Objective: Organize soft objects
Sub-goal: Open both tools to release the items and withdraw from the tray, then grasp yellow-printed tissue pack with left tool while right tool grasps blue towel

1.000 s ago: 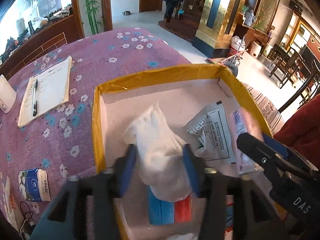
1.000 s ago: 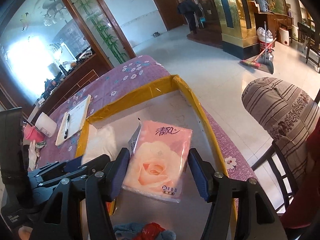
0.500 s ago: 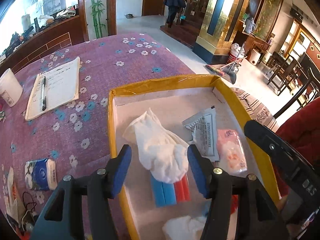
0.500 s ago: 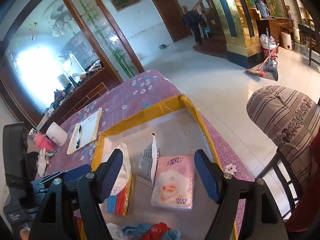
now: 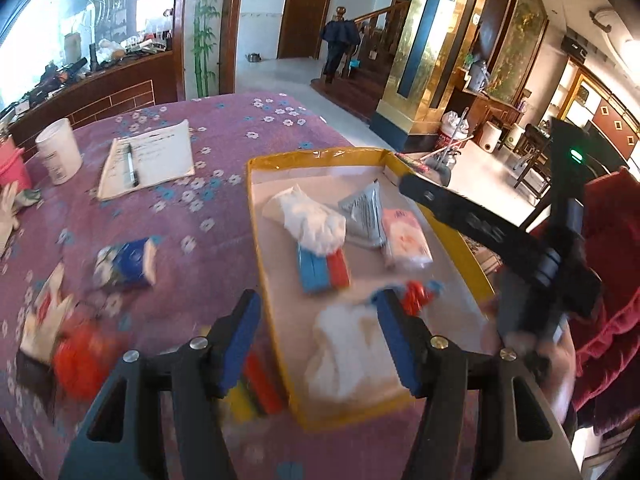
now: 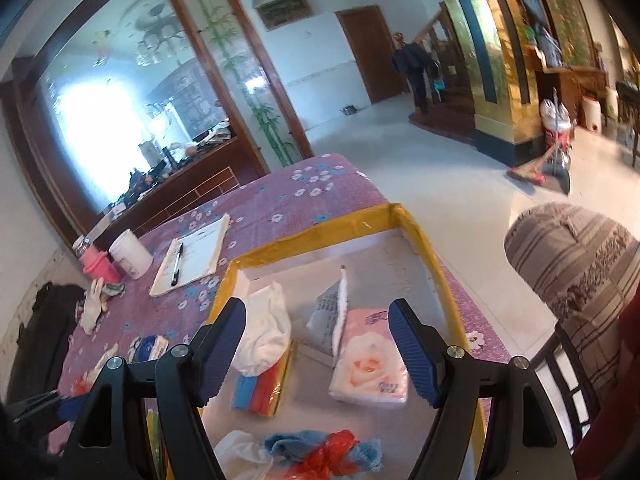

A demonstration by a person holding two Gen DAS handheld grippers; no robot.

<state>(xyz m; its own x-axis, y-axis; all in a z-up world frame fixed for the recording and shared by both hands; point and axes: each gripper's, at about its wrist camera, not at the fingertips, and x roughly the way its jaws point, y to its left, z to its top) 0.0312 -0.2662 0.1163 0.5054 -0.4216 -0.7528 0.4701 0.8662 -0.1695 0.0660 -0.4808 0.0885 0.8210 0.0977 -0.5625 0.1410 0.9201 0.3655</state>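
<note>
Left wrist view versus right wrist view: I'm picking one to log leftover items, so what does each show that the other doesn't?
Only the left wrist view shows the right hand-held gripper and multicoloured blocks outside the box. Only the right shows a striped cushion and pink cup. Both share the yellow-rimmed box, pink tissue pack, white cloth and, outside, a blue tissue pack.

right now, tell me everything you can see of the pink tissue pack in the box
The pink tissue pack is a soft rectangular packet in glossy plastic wrap, printed with a pale rose and some writing. It lies flat on the floor of the yellow-rimmed box, toward its right wall. A grey sachet leans against its far end. No gripper touches it; the right gripper hangs open above it.
</note>
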